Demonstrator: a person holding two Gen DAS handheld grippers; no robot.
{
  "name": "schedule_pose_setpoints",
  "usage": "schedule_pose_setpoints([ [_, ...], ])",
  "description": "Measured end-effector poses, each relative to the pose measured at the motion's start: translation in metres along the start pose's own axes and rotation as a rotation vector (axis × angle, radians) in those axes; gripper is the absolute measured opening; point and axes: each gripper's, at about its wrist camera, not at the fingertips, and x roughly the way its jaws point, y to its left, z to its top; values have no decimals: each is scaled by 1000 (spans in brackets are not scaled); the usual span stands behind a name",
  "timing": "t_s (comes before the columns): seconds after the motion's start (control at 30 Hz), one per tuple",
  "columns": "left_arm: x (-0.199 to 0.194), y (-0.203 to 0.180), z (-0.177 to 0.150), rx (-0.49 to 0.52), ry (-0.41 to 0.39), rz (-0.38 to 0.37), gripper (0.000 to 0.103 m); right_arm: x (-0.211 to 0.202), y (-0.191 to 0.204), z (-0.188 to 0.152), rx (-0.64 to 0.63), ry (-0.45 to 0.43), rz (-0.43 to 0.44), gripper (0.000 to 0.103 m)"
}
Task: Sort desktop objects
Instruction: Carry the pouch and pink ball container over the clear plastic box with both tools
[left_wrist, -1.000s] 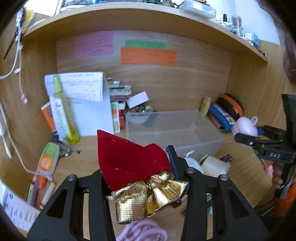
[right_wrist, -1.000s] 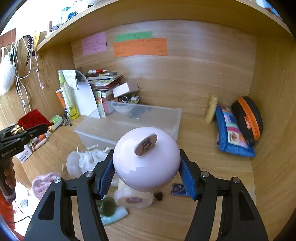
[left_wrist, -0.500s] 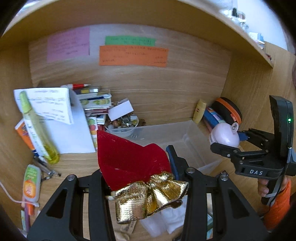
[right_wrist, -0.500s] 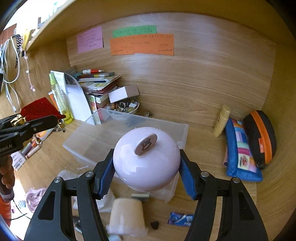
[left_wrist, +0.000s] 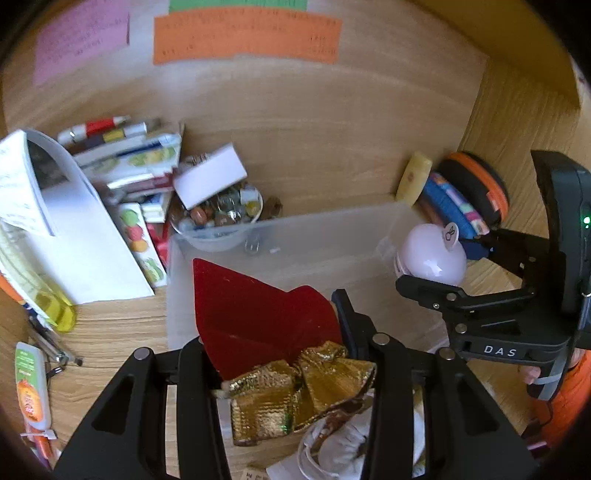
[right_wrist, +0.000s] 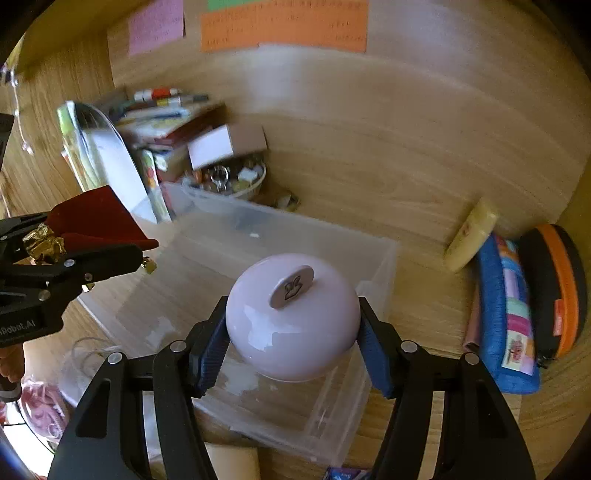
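Both loads hang over the clear bin (right_wrist: 380, 266) mid-table. Right gripper (right_wrist: 293, 347) jaws clamp the pink round jar (right_wrist: 291, 317); left gripper (left_wrist: 284, 373) jaws pinch the red-and-gold pouch (left_wrist: 258, 325). Lower each inside the bin walls before opening, jar upright.

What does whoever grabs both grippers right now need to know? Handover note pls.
Left gripper: shut on the red pouch with the gold bow, held above the clear bin.
Right gripper: shut on the pink round jar, also above the bin.
Done: both items picked up and brought over the bin; it looks empty.
Left: release both, probably into the bin. White drawstring bag lies on the desk just in front of the bin, unsorted.
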Motion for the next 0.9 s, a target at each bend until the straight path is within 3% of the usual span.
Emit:
schedule_pose_setpoints([
  [0.33,36,3,1,31,91,10,41,32,1,2,-40,90,-17,60],
  [0.9,54,-2,-1,81,126,27,45,52,19,7,-132,170,-32,60],
])
